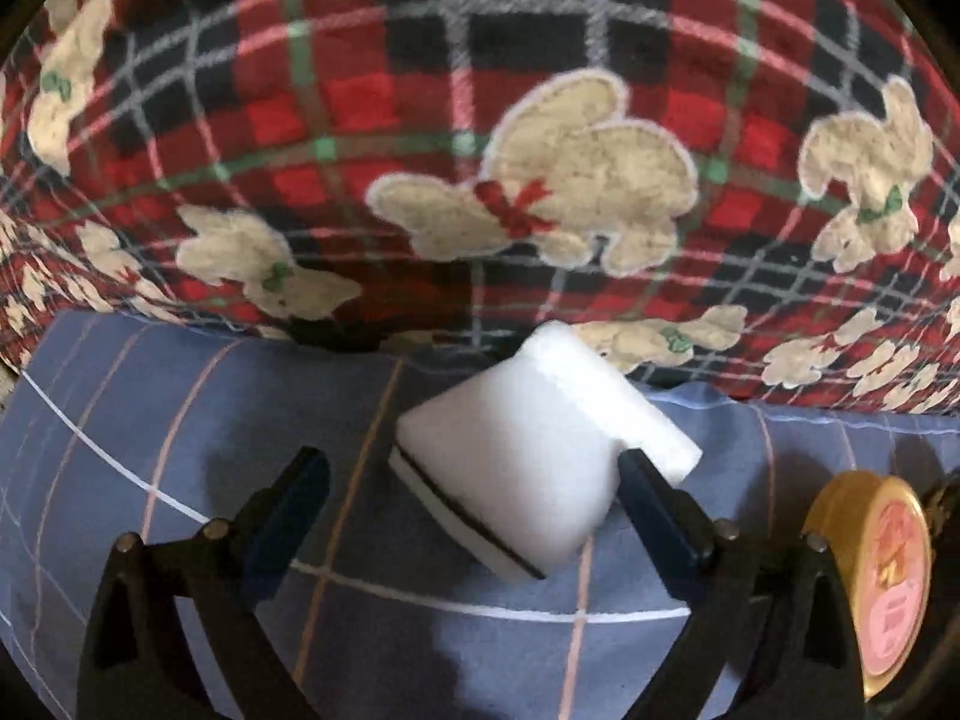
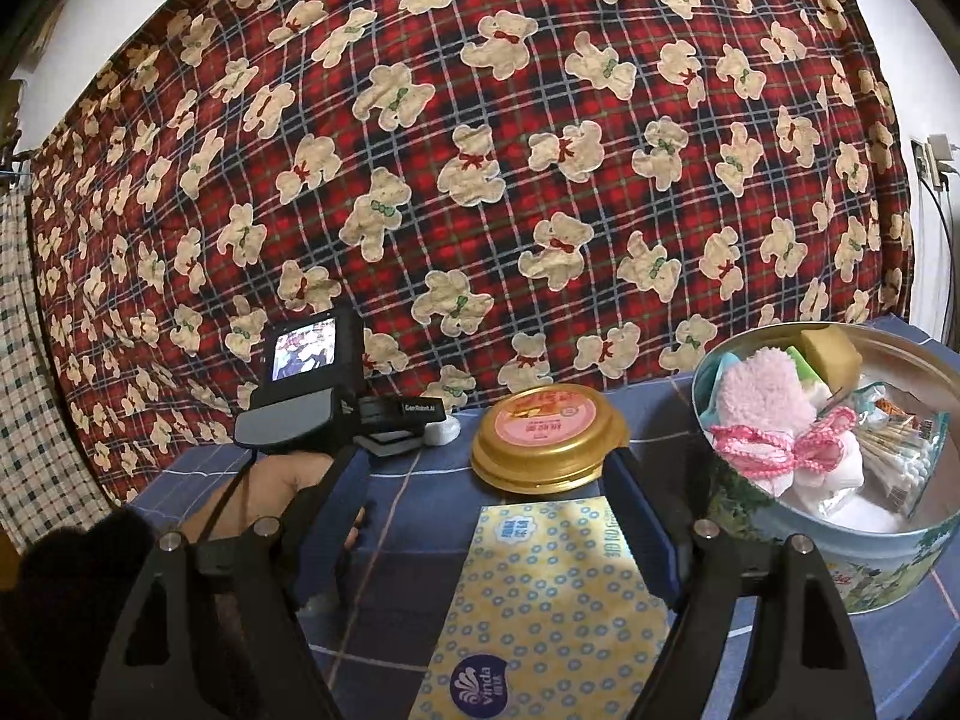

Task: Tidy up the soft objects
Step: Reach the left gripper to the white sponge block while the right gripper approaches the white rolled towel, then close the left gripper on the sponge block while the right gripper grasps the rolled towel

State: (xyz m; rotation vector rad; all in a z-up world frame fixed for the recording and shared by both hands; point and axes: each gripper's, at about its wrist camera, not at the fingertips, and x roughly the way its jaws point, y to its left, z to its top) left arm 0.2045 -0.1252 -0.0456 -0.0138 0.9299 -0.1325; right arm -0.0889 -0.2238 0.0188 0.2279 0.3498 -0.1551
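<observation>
The white sponge (image 1: 543, 456) lies tilted on the blue checked cloth of the counter (image 1: 150, 420), near the counter's far edge where the red plaid bear blanket (image 1: 420, 120) hangs behind it. It sits between the fingers of the left gripper (image 1: 474, 480), which stands wide apart; the right finger's tip seems to touch the sponge's side, while the left finger is clear of it. A dark seam runs along the sponge's near lower edge. The gold lid with a pink label (image 1: 870, 588) stands just beside the left gripper, toward the counter's right side.

In the right wrist view the right gripper (image 2: 480, 498) is also spread wide, low over the counter, with a yellow tissue pack (image 2: 540, 612) lying between its fingers and reaching toward the camera. The gold lid rests flat just beyond the pack. The round tin (image 2: 840, 552) near the right edge holds a pink fluffy cloth (image 2: 762, 390), a yellow sponge (image 2: 831, 354), cotton swabs (image 2: 900, 450) and white pieces. The person's left hand (image 2: 282, 492) grips the other tool's handle, held level and pointing along the far edge.
</observation>
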